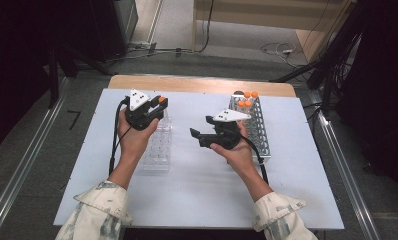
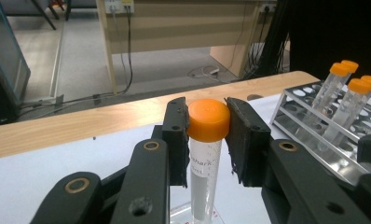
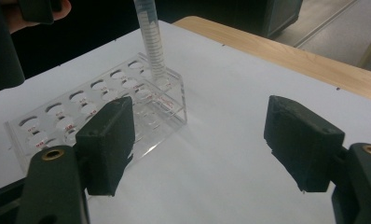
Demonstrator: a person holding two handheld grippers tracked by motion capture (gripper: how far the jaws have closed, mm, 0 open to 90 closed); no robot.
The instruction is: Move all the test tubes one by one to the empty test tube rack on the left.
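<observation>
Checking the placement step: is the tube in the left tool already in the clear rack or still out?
In. The tube stands upright with its lower end in an end hole of the clear rack; the left tool grips its orange cap.

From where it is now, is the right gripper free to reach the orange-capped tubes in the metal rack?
Probably yes: the right gripper is open and empty, and the orange-capped tubes stand uncovered in the metal rack just behind that hand.

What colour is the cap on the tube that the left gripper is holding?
Orange. The cap sits clamped between the left gripper jaws, seen best in the left gripper view.
</observation>
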